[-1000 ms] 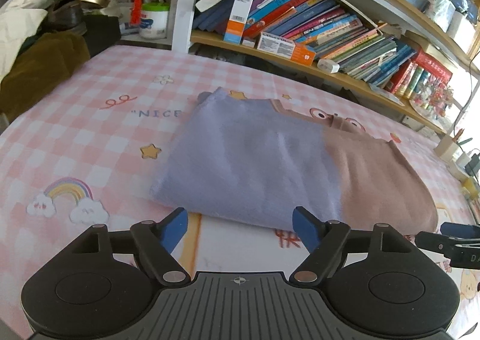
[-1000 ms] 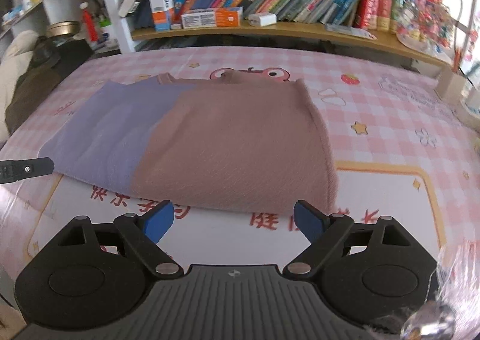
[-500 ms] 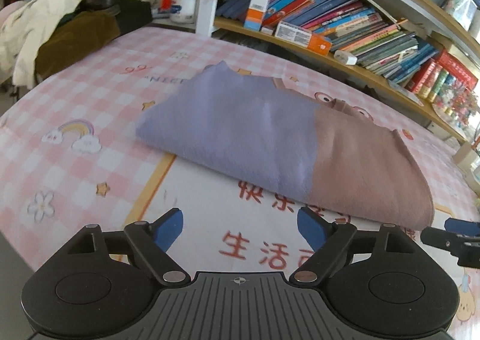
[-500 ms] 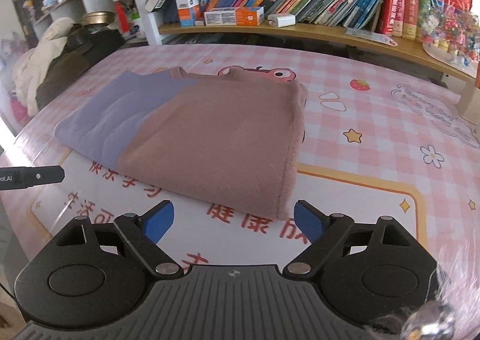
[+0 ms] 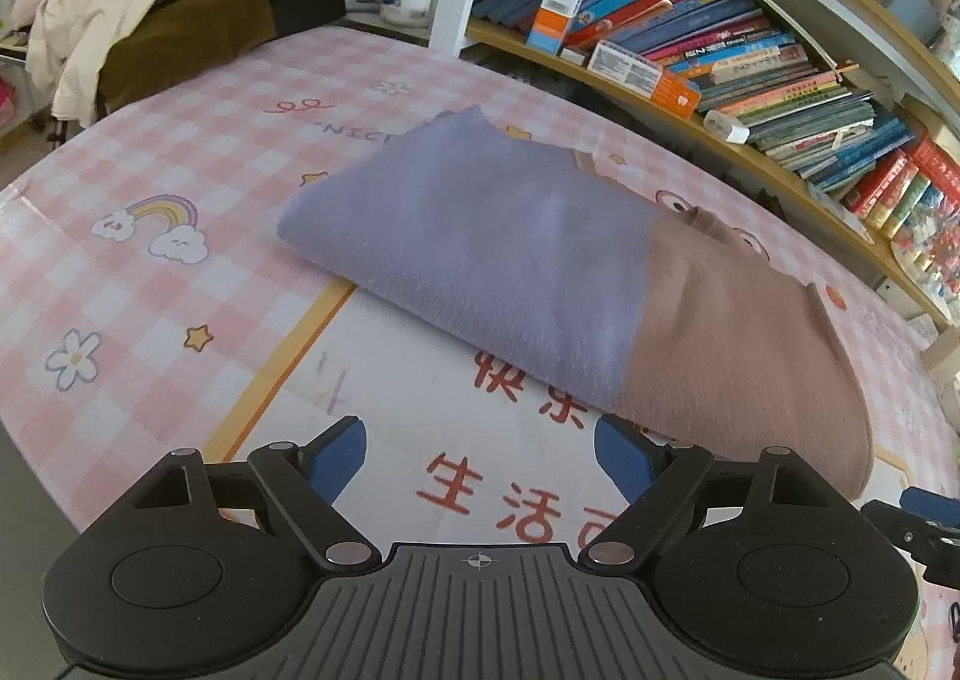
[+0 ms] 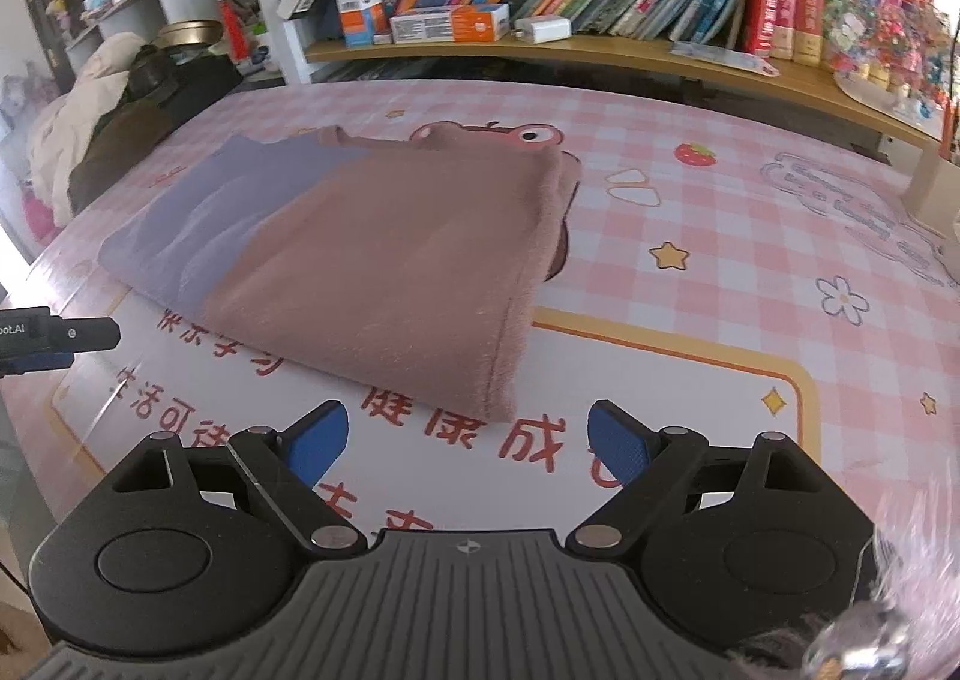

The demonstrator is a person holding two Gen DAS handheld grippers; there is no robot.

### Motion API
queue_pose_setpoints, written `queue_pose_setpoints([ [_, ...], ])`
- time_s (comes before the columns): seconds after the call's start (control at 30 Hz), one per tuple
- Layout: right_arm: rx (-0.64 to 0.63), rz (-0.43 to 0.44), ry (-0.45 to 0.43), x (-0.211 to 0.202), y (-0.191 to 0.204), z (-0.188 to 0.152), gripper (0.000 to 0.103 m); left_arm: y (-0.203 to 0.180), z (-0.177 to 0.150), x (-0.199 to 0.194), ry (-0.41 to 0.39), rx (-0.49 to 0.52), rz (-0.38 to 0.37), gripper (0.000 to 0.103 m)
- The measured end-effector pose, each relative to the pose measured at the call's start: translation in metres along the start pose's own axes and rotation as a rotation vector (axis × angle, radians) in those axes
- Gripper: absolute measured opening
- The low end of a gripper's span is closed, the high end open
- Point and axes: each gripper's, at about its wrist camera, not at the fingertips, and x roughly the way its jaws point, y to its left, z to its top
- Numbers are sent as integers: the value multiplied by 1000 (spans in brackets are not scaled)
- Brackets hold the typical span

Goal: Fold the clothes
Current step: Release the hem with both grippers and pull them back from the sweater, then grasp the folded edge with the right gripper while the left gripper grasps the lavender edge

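Note:
A folded garment [image 5: 540, 284], lilac on one half and dusty pink on the other, lies flat on the pink checked table cover [image 5: 180, 158]. It also shows in the right wrist view [image 6: 372, 266]. My left gripper [image 5: 480, 455] is open and empty, hovering just short of the garment's near edge. My right gripper [image 6: 465, 440] is open and empty, close to the garment's near right corner. The left gripper's tip [image 6: 54, 332] shows at the left edge of the right wrist view.
A wooden shelf [image 6: 600, 50] packed with books runs along the table's far side. A heap of clothes [image 5: 138, 32] sits past the table's far left corner. The table's left edge [image 5: 36, 440] falls away near the left gripper.
Both grippers have drawn back from the garment toward the table's near edge. The garment lies still and both grippers stay open.

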Motion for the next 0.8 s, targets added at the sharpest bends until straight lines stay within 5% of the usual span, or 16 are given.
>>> queue_pose_setpoints([
  [0.2, 55, -34, -8, 2, 1, 5, 87, 12, 14, 8, 16, -1, -4, 86],
  [0.8, 166, -123, -16, 16, 11, 22, 84, 78, 44, 36, 40, -208, -67, 84],
])
